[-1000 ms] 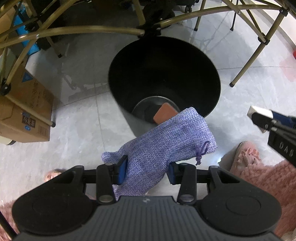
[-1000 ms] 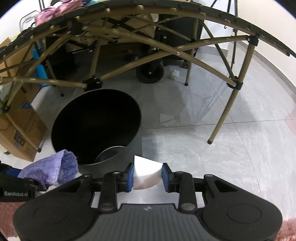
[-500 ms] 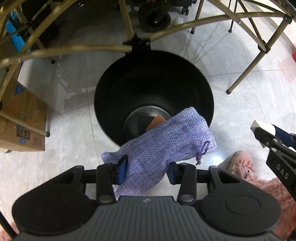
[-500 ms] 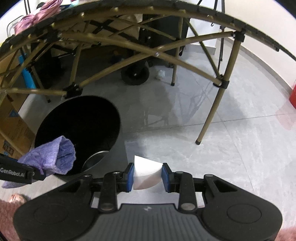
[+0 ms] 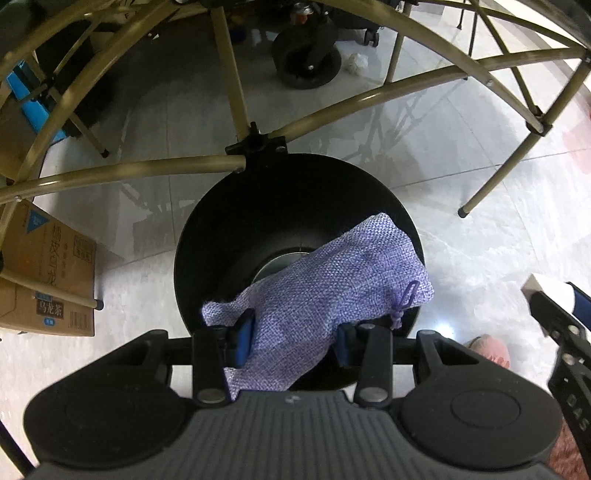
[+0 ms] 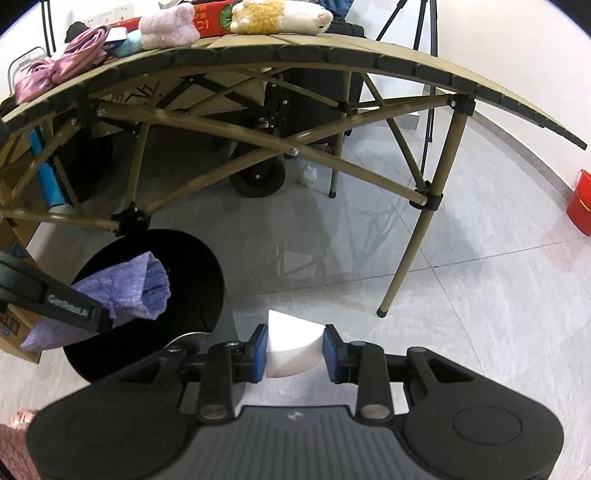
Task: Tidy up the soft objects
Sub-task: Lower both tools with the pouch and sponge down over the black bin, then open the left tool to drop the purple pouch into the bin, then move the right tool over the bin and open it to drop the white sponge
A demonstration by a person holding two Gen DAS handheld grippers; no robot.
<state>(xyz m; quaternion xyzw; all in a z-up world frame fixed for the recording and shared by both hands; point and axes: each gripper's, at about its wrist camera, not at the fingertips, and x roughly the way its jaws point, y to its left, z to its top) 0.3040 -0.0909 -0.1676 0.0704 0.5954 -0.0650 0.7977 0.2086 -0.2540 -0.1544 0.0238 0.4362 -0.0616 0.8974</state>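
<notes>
Clamped in the left gripper [image 5: 291, 341], the purple pouch [image 5: 325, 291] hangs over the black bin [image 5: 207, 240]

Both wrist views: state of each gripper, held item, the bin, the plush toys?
left gripper: shut on purple pouch, over the bin mouth
purple pouch: held, drawstring end hanging free
right gripper: shut on white foam piece, beside the bin
white foam piece: held between the pads
black bin: upright, open; contents mostly hidden by the pouch
plush toys: lying on the folding table
</notes>
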